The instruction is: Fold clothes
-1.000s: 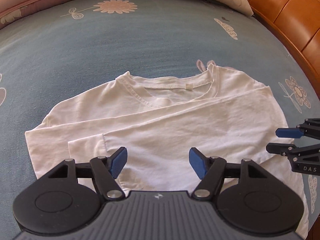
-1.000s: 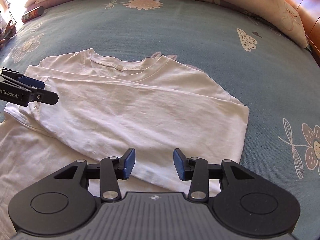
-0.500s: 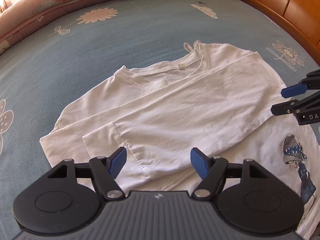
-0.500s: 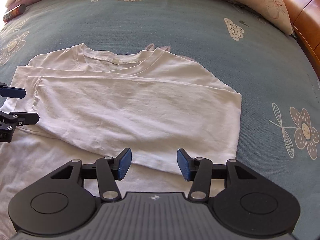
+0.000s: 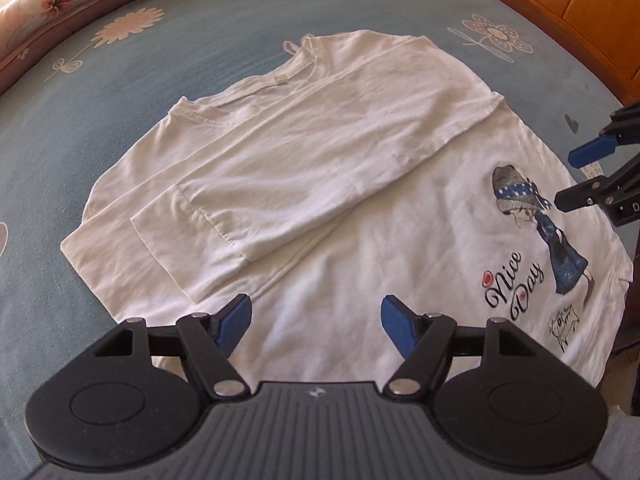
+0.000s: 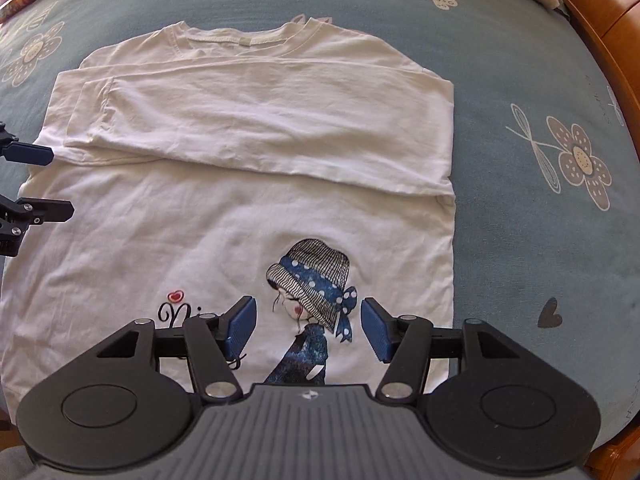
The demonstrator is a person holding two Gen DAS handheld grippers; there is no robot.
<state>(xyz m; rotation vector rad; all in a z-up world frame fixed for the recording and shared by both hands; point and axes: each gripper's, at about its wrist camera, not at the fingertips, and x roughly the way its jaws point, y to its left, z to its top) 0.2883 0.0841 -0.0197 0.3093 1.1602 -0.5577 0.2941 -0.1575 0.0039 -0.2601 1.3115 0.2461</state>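
jaws of both grippers empty, right gripper [image 6: 307, 326] widening, above shirt [image 6: 240, 216] hem.

white tee [image 6: 248, 216] | flat on bed, sleeves folded across chest | girl print up

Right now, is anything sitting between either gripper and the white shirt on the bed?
Nothing visible. The left gripper and right gripper both hang over the white shirt, empty, the right one's jaws opening. Both sleeves lie folded across its chest, and only bare shirt fabric shows beneath the grippers on the bed sheet.
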